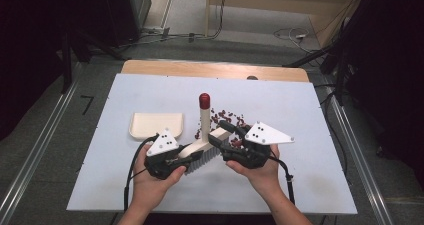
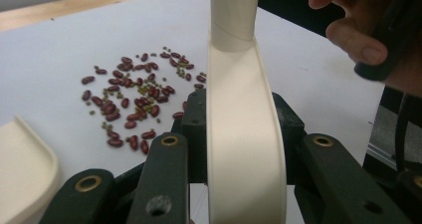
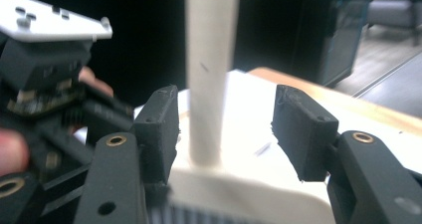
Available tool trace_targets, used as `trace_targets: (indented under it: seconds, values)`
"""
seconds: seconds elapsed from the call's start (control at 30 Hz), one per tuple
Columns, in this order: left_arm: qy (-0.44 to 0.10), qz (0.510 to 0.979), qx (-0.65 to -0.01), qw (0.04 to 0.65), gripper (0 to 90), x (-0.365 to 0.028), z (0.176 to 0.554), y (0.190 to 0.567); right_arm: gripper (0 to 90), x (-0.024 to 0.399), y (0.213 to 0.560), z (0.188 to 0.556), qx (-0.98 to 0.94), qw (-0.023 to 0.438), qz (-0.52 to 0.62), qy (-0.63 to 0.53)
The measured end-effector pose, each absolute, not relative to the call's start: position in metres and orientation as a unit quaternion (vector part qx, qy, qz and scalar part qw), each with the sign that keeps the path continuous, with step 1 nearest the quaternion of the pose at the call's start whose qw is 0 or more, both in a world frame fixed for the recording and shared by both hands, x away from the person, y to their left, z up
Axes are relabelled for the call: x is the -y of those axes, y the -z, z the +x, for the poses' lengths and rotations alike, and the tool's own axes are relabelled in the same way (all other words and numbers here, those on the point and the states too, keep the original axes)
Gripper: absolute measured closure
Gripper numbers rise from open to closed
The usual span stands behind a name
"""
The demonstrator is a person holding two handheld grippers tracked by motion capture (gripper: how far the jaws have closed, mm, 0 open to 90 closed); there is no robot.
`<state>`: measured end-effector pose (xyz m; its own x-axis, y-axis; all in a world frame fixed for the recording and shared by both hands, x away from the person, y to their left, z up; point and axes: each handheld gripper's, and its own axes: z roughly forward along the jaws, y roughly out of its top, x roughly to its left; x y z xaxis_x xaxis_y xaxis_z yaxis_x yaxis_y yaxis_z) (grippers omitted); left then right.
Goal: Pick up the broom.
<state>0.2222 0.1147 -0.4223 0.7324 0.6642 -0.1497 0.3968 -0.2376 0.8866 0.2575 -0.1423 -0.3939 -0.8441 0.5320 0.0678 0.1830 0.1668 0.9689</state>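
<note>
sitting on the white surface [image 1: 300, 185], the cream brush [image 1: 200, 152] has its bristles down and its red-capped handle upright. left gripper [image 1: 172, 160] clamps the brush body. right gripper [image 3: 224, 129] has its jaws parted either side of the handle, not touching. red beans [image 1: 227, 120] lie scattered just behind the brush, cream dustpan [image 1: 156, 125] to its left. left gripper view shows small green beans [image 2: 144, 89] among the red ones; high view cannot resolve them.

The only readable mark is a dark figure resembling the numeral 7 on the grey floor [image 1: 87, 105] left of the tabletop [image 1: 150, 90]; no other lettering, label or brand is legible.
</note>
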Motion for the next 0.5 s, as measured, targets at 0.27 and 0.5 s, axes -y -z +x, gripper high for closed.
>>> trace_targets:
  seconds: [0.27,0.5]
  values:
    - [-0.126,0.808,-0.290,0.498,68.2,-0.144,0.226,0.424,42.5,0.159,0.391,0.276,-0.793,0.103,0.203,-0.565]
    - [-0.084,0.834,-0.224,0.497,68.2,-0.147,0.225,0.427,41.3,0.159,0.401,0.285,-0.844,0.061,0.166,-0.506]
